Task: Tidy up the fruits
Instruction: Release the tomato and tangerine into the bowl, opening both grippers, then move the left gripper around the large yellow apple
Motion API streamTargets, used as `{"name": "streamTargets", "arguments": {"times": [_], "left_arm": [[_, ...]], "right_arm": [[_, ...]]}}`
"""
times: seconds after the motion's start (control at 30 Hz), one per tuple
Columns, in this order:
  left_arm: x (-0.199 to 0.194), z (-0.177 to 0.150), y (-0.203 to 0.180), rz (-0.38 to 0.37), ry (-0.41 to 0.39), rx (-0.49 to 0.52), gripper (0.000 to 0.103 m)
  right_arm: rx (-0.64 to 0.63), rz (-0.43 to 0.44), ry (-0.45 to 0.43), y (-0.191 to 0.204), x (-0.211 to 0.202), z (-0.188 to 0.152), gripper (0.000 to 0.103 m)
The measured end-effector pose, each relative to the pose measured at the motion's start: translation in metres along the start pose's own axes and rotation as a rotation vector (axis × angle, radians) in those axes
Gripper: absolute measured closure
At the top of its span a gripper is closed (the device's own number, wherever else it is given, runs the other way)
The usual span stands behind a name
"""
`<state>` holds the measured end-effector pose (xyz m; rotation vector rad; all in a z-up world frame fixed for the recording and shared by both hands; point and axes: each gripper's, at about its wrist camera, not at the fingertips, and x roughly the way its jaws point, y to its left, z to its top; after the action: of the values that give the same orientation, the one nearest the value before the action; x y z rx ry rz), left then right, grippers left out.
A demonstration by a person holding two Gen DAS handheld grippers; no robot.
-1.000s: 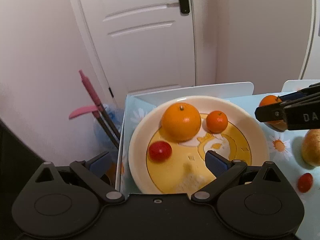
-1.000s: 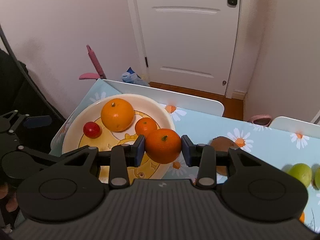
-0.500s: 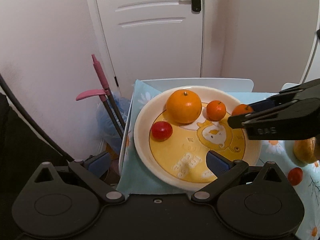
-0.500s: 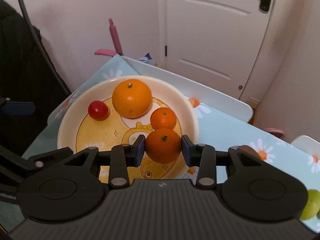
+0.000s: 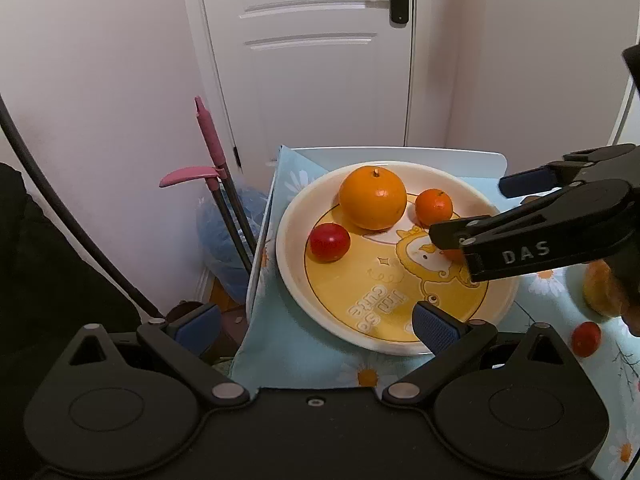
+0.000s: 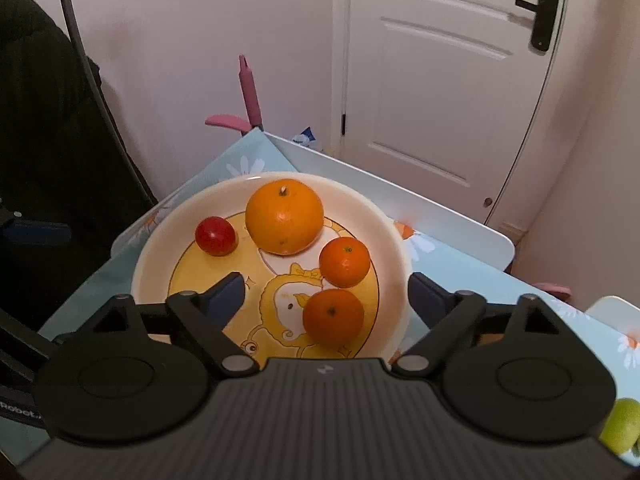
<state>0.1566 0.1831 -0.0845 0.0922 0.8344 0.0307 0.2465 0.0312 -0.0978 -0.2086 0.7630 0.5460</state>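
The plate (image 6: 394, 240) has a cream rim and a yellow centre with a cartoon duck and white lettering. On it lie a large orange (image 6: 284, 218), two deeper orange tangerines (image 6: 344, 262) (image 6: 333, 316) with green stem dots, and a glossy red tomato (image 6: 215, 236). The cloth (image 6: 520, 292) is pale blue with white, orange-centred daisies. A lime (image 6: 622, 426) is yellow-green. The grippers (image 6: 324, 296) are black with dark blue pads (image 6: 228, 296). The door (image 6: 440, 80) is white, its handle (image 6: 540, 10) black
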Motion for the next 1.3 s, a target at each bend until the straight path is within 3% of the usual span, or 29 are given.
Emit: {"name": "streamTargets", "arguments": {"times": [0.33, 0.7, 0.97, 1.3], "left_arm": [[-0.019, 0.002, -0.001, -0.015, -0.032, -0.006, 0.000], [-0.054, 0.008, -0.010, -0.070, -0.081, 0.004, 0.000], [-0.082, 0.009, -0.040, -0.089, -0.125, 0.031, 0.000], [-0.103, 0.001, -0.107, -0.092, -0.140, 0.017, 0.000]], "right_arm": [[0.076, -0.028, -0.020, -0.003, -0.040, -0.004, 0.000], [0.177, -0.097, -0.052, -0.028, -0.115, -0.019, 0.000], [0.222, -0.139, -0.084, -0.066, -0.167, -0.051, 0.000], [0.203, -0.131, -0.062, -0.123, -0.198, -0.098, 0.000]]}}
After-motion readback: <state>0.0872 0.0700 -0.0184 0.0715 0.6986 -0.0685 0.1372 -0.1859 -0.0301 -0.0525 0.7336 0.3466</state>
